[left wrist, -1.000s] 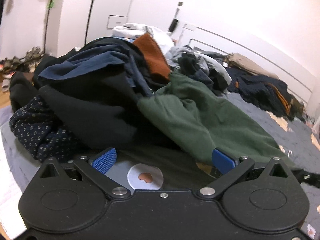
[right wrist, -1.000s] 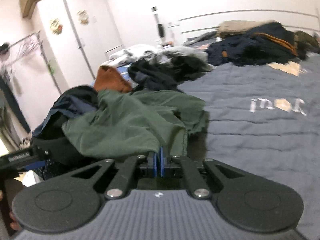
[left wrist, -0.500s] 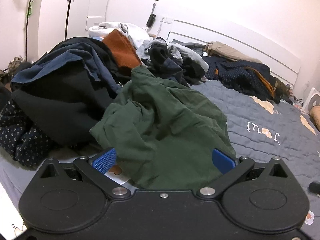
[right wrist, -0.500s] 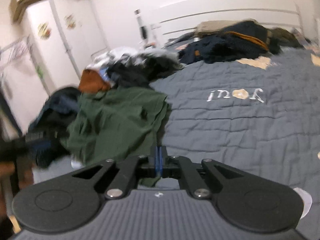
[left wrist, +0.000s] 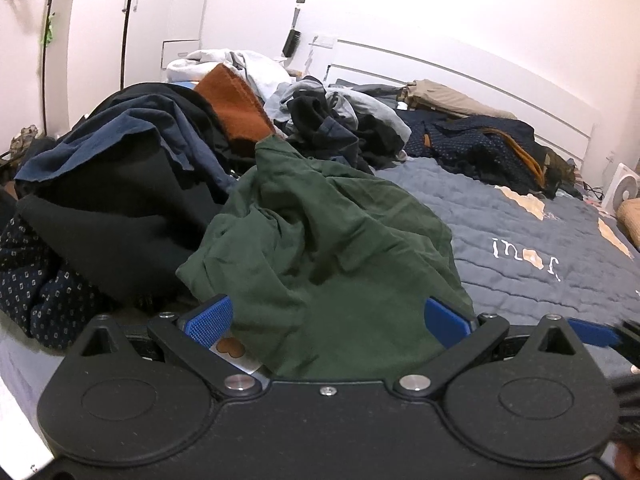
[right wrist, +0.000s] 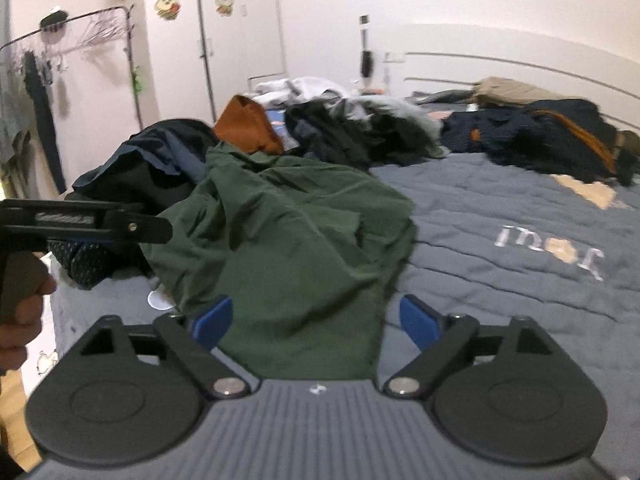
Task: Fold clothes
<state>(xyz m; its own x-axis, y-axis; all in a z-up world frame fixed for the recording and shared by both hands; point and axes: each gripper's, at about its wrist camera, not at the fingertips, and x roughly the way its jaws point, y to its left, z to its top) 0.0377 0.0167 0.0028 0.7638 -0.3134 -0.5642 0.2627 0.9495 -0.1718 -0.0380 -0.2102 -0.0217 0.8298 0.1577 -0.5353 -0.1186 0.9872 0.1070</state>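
Observation:
A crumpled dark green garment point(left wrist: 320, 232) lies on the grey quilt, its near edge running under both tools. My left gripper point(left wrist: 327, 318) is open, with the blue pads point(left wrist: 208, 320) wide apart on either side of the cloth's near part. My right gripper point(right wrist: 315, 320) is also open, and the green garment point(right wrist: 280, 232) lies loose between its blue pads point(right wrist: 418, 320). In the right wrist view the left gripper point(right wrist: 160, 229) shows from the side at the left, held by a hand point(right wrist: 24, 312). A blurred blue finger point(left wrist: 588, 332) of the right tool shows at the left view's right edge.
A big pile of dark clothes point(left wrist: 120, 184) with an orange piece point(left wrist: 236, 112) rises left of and behind the green garment. More dark clothes point(left wrist: 480, 148) lie by the headboard. Bare grey quilt point(right wrist: 500, 280) spreads to the right. A clothes rack point(right wrist: 60, 40) stands far left.
My right gripper was shut on the green garment's edge and now stands open. The garment has come off the pile toward the bare quilt. The left gripper stayed open.

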